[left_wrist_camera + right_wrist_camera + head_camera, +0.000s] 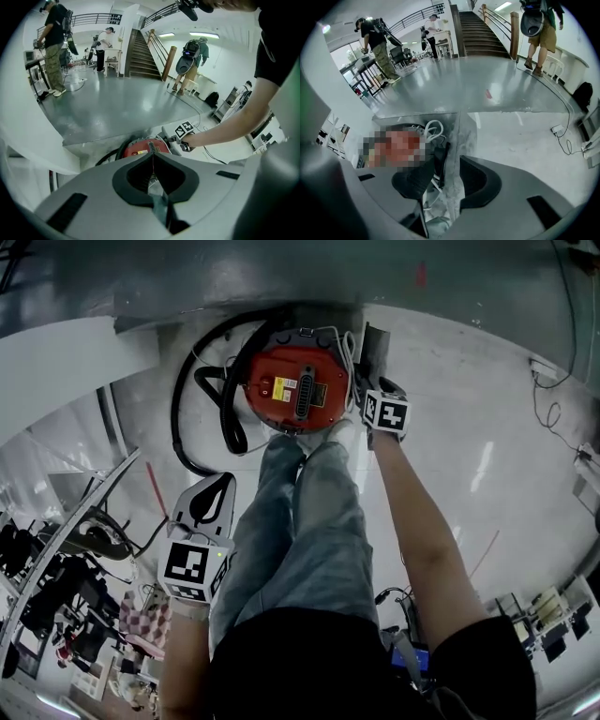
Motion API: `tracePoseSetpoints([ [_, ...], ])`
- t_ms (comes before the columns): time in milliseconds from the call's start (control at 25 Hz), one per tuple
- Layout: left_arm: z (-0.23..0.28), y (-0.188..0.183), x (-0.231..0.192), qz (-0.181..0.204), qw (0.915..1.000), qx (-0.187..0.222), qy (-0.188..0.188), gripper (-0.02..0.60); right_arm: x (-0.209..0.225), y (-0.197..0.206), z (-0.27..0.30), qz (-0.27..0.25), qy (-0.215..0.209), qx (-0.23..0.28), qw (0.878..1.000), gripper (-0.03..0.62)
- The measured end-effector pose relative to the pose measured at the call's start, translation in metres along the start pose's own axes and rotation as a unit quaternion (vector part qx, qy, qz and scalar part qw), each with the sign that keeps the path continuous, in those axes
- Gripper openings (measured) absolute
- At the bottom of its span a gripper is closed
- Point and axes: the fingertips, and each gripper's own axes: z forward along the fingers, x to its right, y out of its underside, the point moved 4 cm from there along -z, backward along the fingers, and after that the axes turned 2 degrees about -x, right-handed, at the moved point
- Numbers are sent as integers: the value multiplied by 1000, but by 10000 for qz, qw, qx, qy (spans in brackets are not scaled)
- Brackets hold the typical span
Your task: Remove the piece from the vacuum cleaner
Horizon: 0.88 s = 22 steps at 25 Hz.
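Red vacuum cleaner [298, 390] sits beside the downturned right tongs [451, 157], agape perhaps around a grey panel [461, 136]; left tongs [152, 154] closed, empty.

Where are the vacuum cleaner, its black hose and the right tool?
vacuum cleaner [323, 381]: head view, on the red lid.
black hose [175, 420]: head view, on the outer loop left of the body.
right tool [452, 157]: right gripper view, midway between its open tips.

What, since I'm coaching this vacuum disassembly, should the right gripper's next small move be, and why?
Likely ease the right gripper down slightly and close on the grey upright piece between its jaws, beside the red vacuum cleaner. The jaws stand open around it, pads seemingly not pressing yet; the left gripper hangs back, shut.
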Motion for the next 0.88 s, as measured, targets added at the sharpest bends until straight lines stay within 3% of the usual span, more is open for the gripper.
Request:
tracePoseSetpoints([
  [320,3,14,-1,-122,9999,-58,-66,18,10,9,20,82,171,-203,9996,204],
  [680,13,25,3,-226,9997,-63,-40,18,9,10,24,146,45,-86,9998,202],
  [720,13,26,4,-226,9997,-69,-36,18,10,10,23,105,78,-78,9999,181],
  [800,14,28,6,-234,9997,-85,-30,18,17,11,20,73,225,-22,9997,60],
  [880,15,30,8,-237,9997,-102,-25,18,23,11,19,173,180,21,9997,58],
])
